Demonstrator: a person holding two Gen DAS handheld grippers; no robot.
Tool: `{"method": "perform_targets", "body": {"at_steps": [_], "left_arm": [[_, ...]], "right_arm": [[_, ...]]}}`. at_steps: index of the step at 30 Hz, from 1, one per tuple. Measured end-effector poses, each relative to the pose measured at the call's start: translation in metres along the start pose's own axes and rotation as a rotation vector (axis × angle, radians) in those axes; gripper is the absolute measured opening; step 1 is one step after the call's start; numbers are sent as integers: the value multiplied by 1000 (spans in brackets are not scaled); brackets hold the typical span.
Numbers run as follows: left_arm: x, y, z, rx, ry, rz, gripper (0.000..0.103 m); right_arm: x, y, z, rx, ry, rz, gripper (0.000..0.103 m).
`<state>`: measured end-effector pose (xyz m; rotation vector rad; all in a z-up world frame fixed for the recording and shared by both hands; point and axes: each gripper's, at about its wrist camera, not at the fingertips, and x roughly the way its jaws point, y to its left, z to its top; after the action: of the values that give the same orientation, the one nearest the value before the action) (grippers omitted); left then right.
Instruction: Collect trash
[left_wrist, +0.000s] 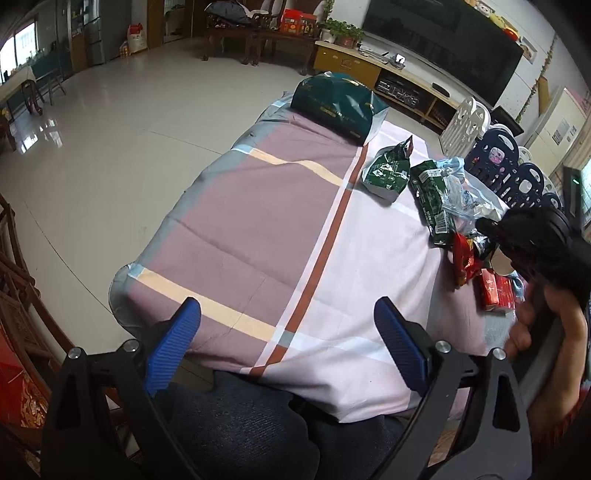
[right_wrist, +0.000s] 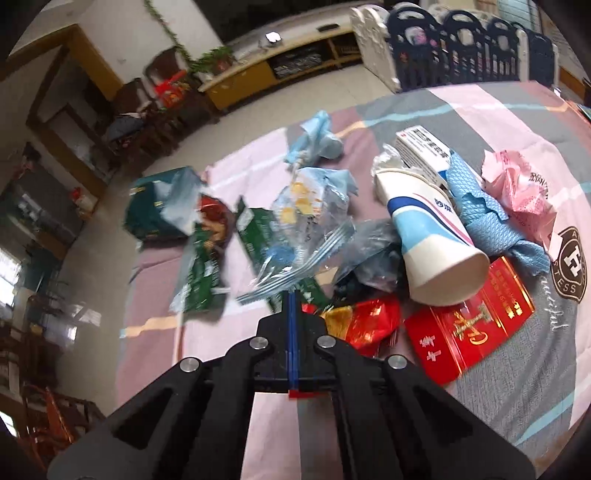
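Note:
A heap of trash lies on the table's checked cloth (right_wrist: 517, 387). It holds a tipped paper cup (right_wrist: 432, 236), a red cigarette box (right_wrist: 469, 328), a red foil wrapper (right_wrist: 362, 321), green snack packets (right_wrist: 207, 269), a pink wrapper (right_wrist: 517, 188) and a clear zip bag (right_wrist: 303, 229). My right gripper (right_wrist: 291, 295) is shut, its tips pinching the near edge of the clear zip bag. In the left wrist view that right gripper (left_wrist: 487, 225) reaches into the heap from the right. My left gripper (left_wrist: 288, 302) hangs open over bare cloth near the table's front edge, holding nothing.
A dark green carrier bag (left_wrist: 340, 103) lies at the table's far end. Two green packets (left_wrist: 388, 173) rest left of the heap. White and navy playpen panels (left_wrist: 509, 158) stand behind the table. A person's dark trouser leg (left_wrist: 240, 424) is below the front edge. Wooden furniture (left_wrist: 14, 280) stands at left.

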<state>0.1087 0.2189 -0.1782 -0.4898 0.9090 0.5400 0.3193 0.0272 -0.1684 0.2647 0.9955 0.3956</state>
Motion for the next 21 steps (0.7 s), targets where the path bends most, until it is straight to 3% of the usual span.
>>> {"method": "perform_targets", "body": {"at_steps": [3, 6, 7, 8, 10, 17, 18, 19, 20, 21], "left_arm": [[0, -1, -1, 3, -2, 4, 94], [1, -2, -4, 7, 1, 7, 94], [1, -3, -4, 7, 4, 5, 94], [1, -3, -5, 7, 5, 4, 94], [1, -4, -6, 10, 0, 8, 95], [8, -3, -7, 10, 10, 22, 95], [8, -3, -7, 9, 9, 22, 95], [9, -2, -7, 8, 10, 22, 95], [10, -2, -7, 6, 12, 21, 95], [10, -2, -7, 3, 15, 20, 95]], "right_arm": [[-27, 2, -12, -41, -30, 31, 1], [-33, 0, -22, -91, -5, -42, 5], [-26, 0, -23, -101, 17, -51, 19], [-21, -1, -25, -102, 34, -53, 44], [-12, -1, -29, -93, 41, -67, 65], [35, 19, -35, -260, 63, -260, 64], [38, 21, -35, -281, 54, -263, 56], [40, 21, -37, -296, 50, -262, 35], [42, 21, -38, -304, 59, -261, 24], [40, 20, -39, -298, 59, -251, 21]]}}
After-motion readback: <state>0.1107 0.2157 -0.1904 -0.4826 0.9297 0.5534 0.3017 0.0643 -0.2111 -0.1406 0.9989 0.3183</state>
